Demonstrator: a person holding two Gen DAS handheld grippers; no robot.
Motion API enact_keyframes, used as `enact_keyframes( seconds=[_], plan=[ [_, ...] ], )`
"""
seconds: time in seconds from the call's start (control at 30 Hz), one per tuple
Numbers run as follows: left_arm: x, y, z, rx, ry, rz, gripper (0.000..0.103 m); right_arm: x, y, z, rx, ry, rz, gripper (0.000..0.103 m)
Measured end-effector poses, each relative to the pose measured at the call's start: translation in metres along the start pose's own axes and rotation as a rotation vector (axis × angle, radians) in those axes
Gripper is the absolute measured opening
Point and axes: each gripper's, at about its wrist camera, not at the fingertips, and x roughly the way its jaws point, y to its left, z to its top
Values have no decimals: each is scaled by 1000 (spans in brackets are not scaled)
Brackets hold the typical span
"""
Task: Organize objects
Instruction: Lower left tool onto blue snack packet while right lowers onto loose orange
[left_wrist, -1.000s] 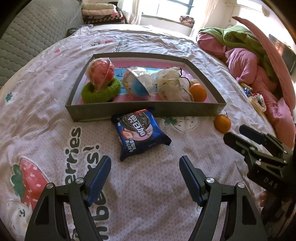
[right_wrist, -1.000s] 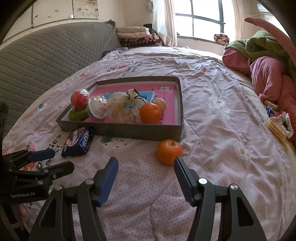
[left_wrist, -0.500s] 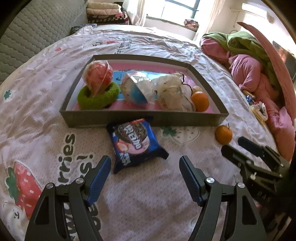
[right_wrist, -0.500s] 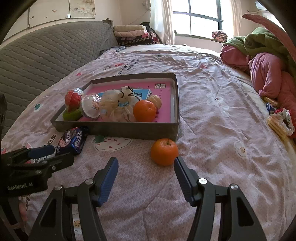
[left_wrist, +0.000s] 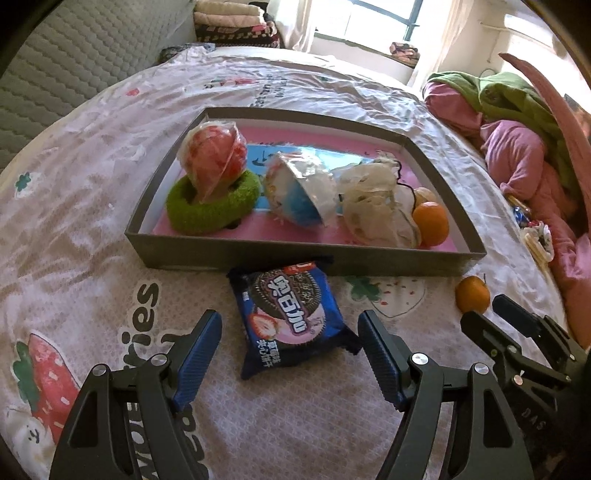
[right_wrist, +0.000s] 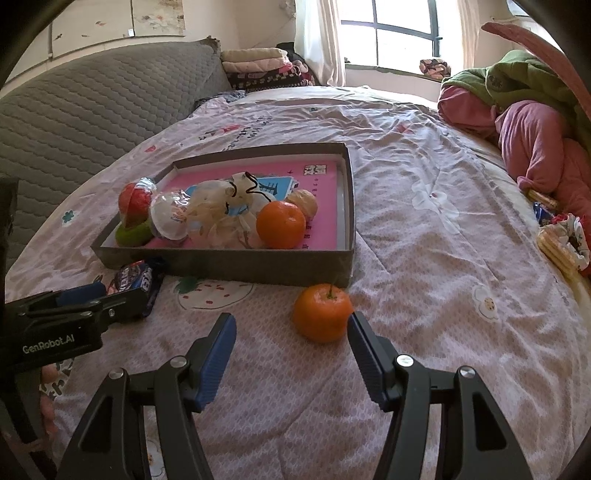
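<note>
Left tool spread, straddling cookie packet

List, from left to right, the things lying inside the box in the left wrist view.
Green ring with red ball → blue-white ball → mesh bag → orange

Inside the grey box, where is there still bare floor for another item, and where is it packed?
The box has bare pink floor along its far and right walls, beyond the boxed orange. The near half is crowded from the green ring to that orange.
</note>
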Motion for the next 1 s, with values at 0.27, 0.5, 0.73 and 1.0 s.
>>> enact_keyframes(
  seconds=[0.27,0.5,0.73,1.0],
  plan=[
    [10,3,2,-12,9,-14,77,13,-5,4,12,4,-32,62],
    [17,3,4,-19,9,3,77,23,-7,5,12,24,-46,53],
    [20,7,6,-25,12,2,77,25,-8,5,-1,23,-78,39],
    [20,6,4,-9,27,-31,65,23,-11,4,7,22,-61,39]
  ],
)
